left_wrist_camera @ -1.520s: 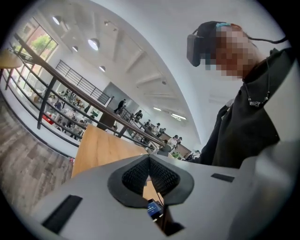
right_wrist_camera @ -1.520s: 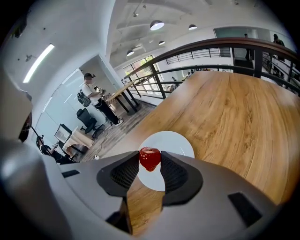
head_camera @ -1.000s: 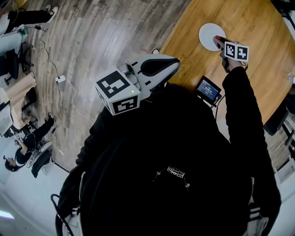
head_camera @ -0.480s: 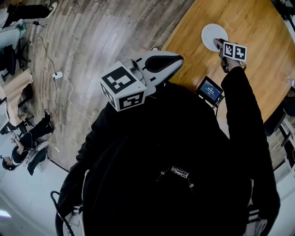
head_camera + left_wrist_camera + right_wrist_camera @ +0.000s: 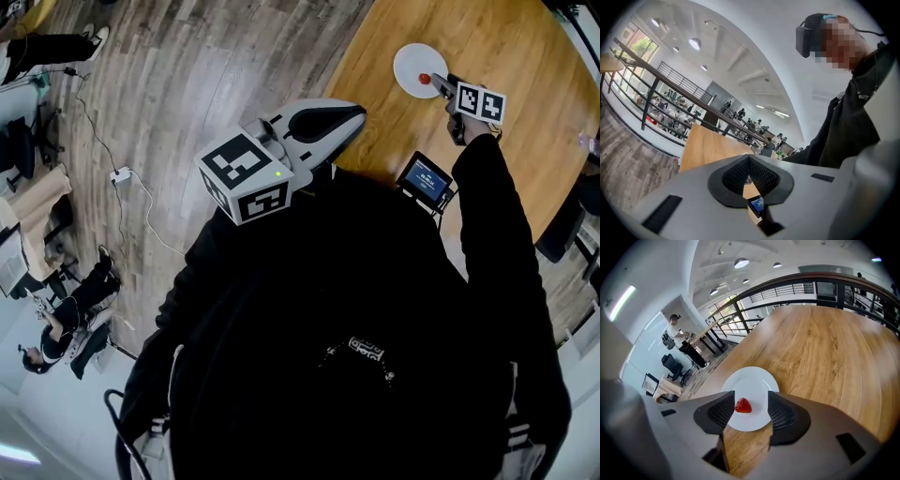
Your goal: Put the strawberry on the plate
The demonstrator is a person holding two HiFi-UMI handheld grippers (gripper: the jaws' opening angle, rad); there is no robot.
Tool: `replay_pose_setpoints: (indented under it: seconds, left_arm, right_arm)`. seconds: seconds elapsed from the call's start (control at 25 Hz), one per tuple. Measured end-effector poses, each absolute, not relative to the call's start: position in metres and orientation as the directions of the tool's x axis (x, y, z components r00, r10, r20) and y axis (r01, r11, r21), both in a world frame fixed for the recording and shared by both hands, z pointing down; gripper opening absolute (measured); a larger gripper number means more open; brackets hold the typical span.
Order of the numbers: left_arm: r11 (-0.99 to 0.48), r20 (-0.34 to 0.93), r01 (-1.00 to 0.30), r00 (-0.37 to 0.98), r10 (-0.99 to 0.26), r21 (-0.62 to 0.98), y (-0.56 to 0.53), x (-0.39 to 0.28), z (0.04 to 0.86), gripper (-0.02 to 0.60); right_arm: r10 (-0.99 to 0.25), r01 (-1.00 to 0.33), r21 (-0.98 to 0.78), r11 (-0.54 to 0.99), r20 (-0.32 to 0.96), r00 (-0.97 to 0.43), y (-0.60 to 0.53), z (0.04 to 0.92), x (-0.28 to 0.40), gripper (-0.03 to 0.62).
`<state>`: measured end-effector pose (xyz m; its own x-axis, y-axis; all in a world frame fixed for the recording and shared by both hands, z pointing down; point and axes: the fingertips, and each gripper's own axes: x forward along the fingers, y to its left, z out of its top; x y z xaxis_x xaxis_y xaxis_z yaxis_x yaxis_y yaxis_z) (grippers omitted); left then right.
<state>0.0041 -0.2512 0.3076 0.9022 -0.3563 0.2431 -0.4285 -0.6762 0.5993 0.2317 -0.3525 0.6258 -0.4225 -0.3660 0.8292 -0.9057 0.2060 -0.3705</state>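
A red strawberry [image 5: 743,405] lies on the white plate [image 5: 752,380] on the wooden table. My right gripper [image 5: 751,401] hovers over the plate's near edge. Its jaws have just been opening and stand apart on either side of the berry, with the pads off it. In the head view the strawberry [image 5: 425,79] shows on the plate [image 5: 412,64], just beyond the right gripper [image 5: 442,85]. My left gripper [image 5: 354,114] is held near my chest, past the table's edge, pointing toward the table. Its jaws meet with nothing between them, and the left gripper [image 5: 749,160] view shows the same.
A small screen device [image 5: 424,180] on a stand sits at the table's near edge, also in the left gripper view [image 5: 757,204]. A cable and power block [image 5: 122,165] lie on the wooden floor at left. A railing [image 5: 825,284] runs beyond the table's far side.
The right gripper's jaws have opened and let go of the strawberry, which now rests on the plate. The gripper has drawn back slightly from the plate. The left gripper stays put.
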Motion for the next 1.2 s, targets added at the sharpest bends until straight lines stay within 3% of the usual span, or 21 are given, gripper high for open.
replay_pose_setpoints:
  seconds: [0.36,0.56,0.6,0.68,0.72,0.88,1.2]
  left_arm:
    - [-0.760,0.219,-0.329,0.944,-0.247,0.561,-0.261,0.032,0.321,0.005]
    - [-0.800,0.214,-0.264,0.962,-0.173,0.539,-0.276,0.048,0.332,0.005]
    - [-0.805,0.212,-0.252,0.964,-0.160,0.537,-0.280,0.049,0.335,0.005]
    - [-0.814,0.214,-0.234,0.967,-0.138,0.532,-0.289,0.053,0.341,0.005]
    - [-0.818,0.215,-0.228,0.968,-0.130,0.529,-0.293,0.055,0.345,0.005]
    - [-0.836,0.210,-0.184,0.974,-0.085,0.517,-0.315,0.062,0.346,0.005]
    - [-0.873,0.219,-0.115,0.976,-0.010,0.474,-0.308,0.084,0.342,0.005]
  right_arm:
    - [-0.518,-0.885,-0.444,0.140,0.729,-0.447,-0.339,0.585,0.257,0.210]
    - [-0.586,-0.862,-0.458,0.218,0.645,-0.491,-0.332,0.541,0.250,0.204]
    - [-0.594,-0.849,-0.469,0.244,0.619,-0.513,-0.332,0.530,0.243,0.172]
    - [-0.612,-0.827,-0.484,0.285,0.572,-0.546,-0.330,0.508,0.232,0.040]
    - [-0.619,-0.815,-0.494,0.304,0.548,-0.563,-0.330,0.497,0.227,0.026]
    - [-0.652,-0.780,-0.506,0.368,0.458,-0.604,-0.328,0.451,0.207,0.020]
    - [-0.758,-0.833,-0.362,0.417,0.367,-0.539,-0.297,0.378,0.205,0.018]
